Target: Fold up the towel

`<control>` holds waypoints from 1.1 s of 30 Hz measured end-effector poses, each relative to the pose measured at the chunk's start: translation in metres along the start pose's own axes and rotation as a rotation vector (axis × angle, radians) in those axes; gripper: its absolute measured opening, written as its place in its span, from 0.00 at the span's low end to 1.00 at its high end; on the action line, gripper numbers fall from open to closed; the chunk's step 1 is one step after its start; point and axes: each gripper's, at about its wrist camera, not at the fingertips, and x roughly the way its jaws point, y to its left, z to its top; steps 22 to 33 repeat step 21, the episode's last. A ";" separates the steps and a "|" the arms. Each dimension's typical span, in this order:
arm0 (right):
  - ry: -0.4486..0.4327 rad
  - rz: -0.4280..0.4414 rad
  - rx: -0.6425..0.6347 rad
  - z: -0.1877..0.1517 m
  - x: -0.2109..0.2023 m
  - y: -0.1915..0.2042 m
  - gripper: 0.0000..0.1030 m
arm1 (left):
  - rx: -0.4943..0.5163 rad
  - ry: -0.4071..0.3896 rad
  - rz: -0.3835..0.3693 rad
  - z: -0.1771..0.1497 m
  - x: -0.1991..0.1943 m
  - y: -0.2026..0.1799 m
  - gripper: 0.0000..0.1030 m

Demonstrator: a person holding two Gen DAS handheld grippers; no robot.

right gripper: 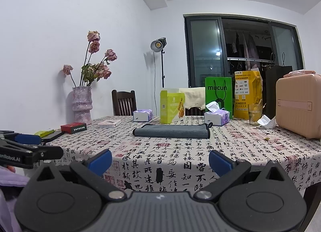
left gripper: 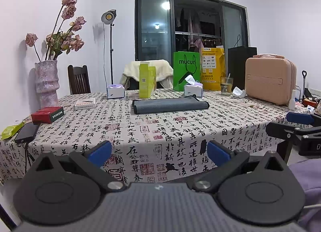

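Observation:
A grey towel lies folded into a long flat strip in the middle of the table; it also shows in the right wrist view. My left gripper is open and empty, held off the table's near edge, well short of the towel. My right gripper is open and empty, also back at the near edge. Each gripper shows at the side of the other's view: the right gripper and the left gripper.
The table carries a calligraphy cloth, a vase of dried roses, a red box, a phone, two tissue boxes, a yellow-green carton, a green bag, a glass and a pink case.

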 end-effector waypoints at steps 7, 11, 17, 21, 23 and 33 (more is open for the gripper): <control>0.001 0.000 0.001 -0.002 0.001 0.002 1.00 | 0.001 -0.002 0.001 0.000 0.000 0.000 1.00; 0.002 0.001 0.002 -0.003 0.001 0.002 1.00 | 0.002 -0.002 0.001 -0.001 0.000 0.000 1.00; 0.003 0.001 0.002 -0.003 0.001 0.002 1.00 | 0.002 0.000 -0.001 0.000 0.000 0.001 1.00; 0.002 0.001 0.002 -0.003 0.001 0.002 1.00 | 0.003 -0.001 0.004 0.000 -0.002 0.001 1.00; 0.002 0.001 0.002 -0.003 0.001 0.002 1.00 | 0.003 -0.001 0.004 0.000 -0.002 0.001 1.00; 0.002 0.001 0.002 -0.003 0.001 0.002 1.00 | 0.003 -0.001 0.004 0.000 -0.002 0.001 1.00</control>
